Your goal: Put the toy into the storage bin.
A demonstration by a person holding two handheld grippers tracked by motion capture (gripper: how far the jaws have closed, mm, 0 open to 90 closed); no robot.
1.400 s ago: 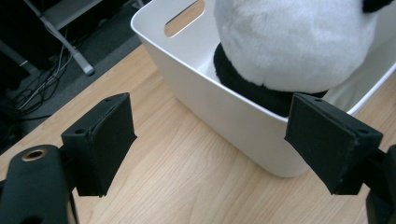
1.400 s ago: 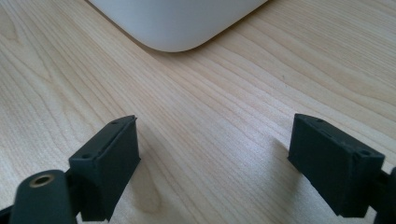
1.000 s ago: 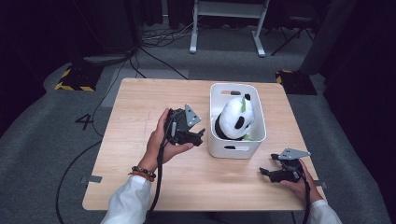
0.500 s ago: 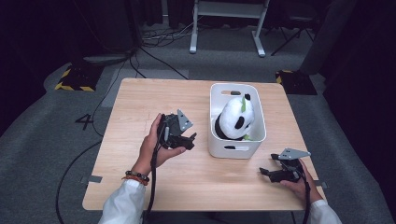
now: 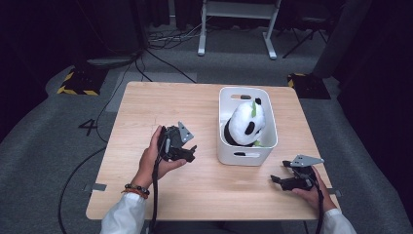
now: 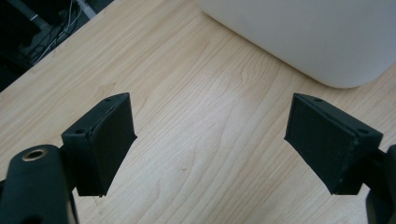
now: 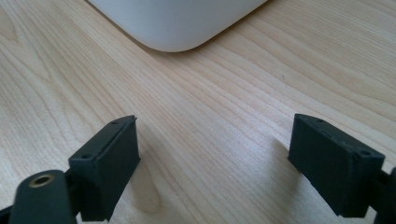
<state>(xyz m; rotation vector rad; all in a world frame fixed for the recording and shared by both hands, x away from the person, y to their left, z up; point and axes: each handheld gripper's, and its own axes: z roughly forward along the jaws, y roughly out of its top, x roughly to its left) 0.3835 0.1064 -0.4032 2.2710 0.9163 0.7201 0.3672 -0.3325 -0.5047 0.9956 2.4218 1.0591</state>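
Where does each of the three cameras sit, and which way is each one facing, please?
High view: above the person's side, looking forward and down on the wooden table; forearms, left gripper, right gripper, panda plush in the white bin.
Left gripper view: on the left gripper, facing tabletop and bin wall; own open jaws.
Right gripper view: on the right gripper, likewise.
Shared: the bin.

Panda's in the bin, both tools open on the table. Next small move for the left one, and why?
Probably lift the left tool and bring it over the white bin. Its jaws stand open and empty above bare table, beside the bin's wall, while the toy panda sits inside below the rim. It can only be reached from above. The right tool is also open and empty, beside the bin.
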